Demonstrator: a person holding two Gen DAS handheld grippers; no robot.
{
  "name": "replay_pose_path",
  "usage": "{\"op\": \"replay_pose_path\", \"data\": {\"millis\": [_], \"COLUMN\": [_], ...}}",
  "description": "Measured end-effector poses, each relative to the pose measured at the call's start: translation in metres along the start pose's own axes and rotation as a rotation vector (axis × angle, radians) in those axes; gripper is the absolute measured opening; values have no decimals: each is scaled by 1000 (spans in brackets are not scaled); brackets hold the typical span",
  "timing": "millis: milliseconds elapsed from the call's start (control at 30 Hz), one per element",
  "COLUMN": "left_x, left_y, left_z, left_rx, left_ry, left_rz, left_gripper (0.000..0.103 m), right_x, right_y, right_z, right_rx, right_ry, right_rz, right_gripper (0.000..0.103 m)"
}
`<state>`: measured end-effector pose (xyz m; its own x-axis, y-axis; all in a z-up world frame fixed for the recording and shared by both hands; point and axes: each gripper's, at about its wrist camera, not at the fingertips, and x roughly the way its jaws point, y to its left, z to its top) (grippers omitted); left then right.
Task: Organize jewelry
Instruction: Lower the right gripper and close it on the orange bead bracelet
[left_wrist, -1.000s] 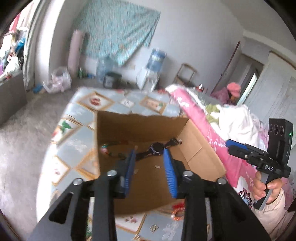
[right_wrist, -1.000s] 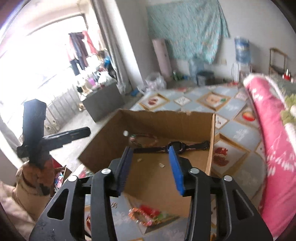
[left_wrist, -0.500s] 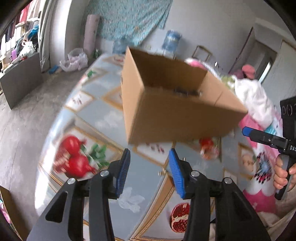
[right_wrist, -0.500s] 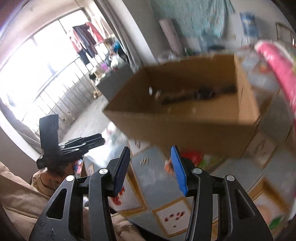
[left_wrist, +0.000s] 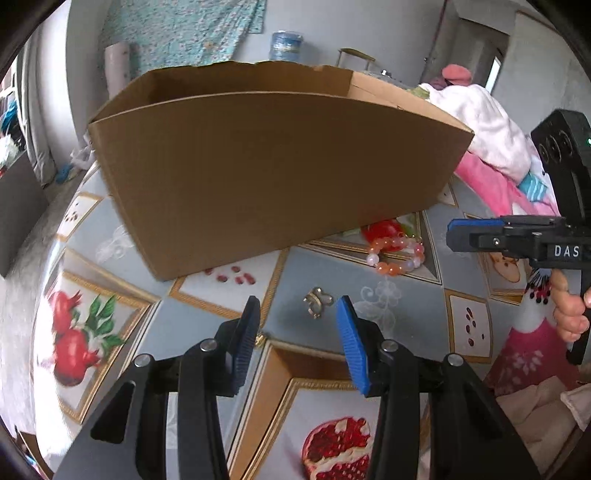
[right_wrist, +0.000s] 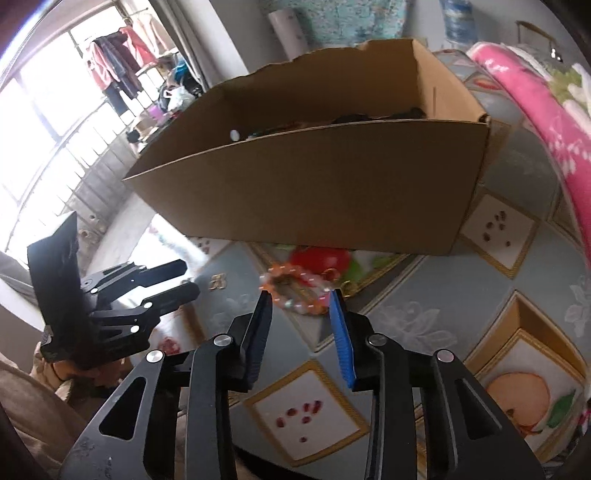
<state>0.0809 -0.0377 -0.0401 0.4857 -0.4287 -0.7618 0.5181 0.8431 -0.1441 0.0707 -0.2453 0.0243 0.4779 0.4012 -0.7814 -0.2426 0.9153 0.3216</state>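
Note:
A small gold ring-like piece (left_wrist: 316, 301) lies on the patterned tablecloth, just ahead of my open, empty left gripper (left_wrist: 297, 314); it also shows in the right wrist view (right_wrist: 218, 282). An orange and white bead bracelet (left_wrist: 397, 253) lies near the cardboard box (left_wrist: 273, 166). In the right wrist view the bracelet (right_wrist: 295, 291) sits just past the tips of my open, empty right gripper (right_wrist: 300, 301). A black watch (right_wrist: 373, 118) lies inside the box (right_wrist: 332, 184), mostly hidden by its wall.
The tablecloth (left_wrist: 110, 332) has fruit pictures in gold frames. A pink blanket (right_wrist: 535, 103) lies on the right. The right gripper (left_wrist: 517, 240) shows in the left view, the left gripper (right_wrist: 122, 302) in the right view.
Both grippers have dropped from above the open box down to the table in front of it. The left one now faces the gold piece, the right one the bracelet. Both stay open.

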Motion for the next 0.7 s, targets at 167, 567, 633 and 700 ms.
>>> {"op": "replay_pose_path", "data": {"millis": [167,567,633,700], "left_x": [9,20,21,23], "left_y": [-13,-21,-24,-26], "left_z": [3,7,6,7], "left_rx": [64,109,126,128], "left_ry": [-2,9,6,6], "left_rz": [-6,60,87,93], "left_gripper": [37,27,23,18], "right_x": [9,15,15,15], "right_y": [-7,-14,-16,-16], "right_z": [0,0,-1,0], "right_rx": [27,53,57,56], "right_ry": [8,4,3,2], "right_rz": [23,45,45,45], "right_gripper": [27,27,27,27]}}
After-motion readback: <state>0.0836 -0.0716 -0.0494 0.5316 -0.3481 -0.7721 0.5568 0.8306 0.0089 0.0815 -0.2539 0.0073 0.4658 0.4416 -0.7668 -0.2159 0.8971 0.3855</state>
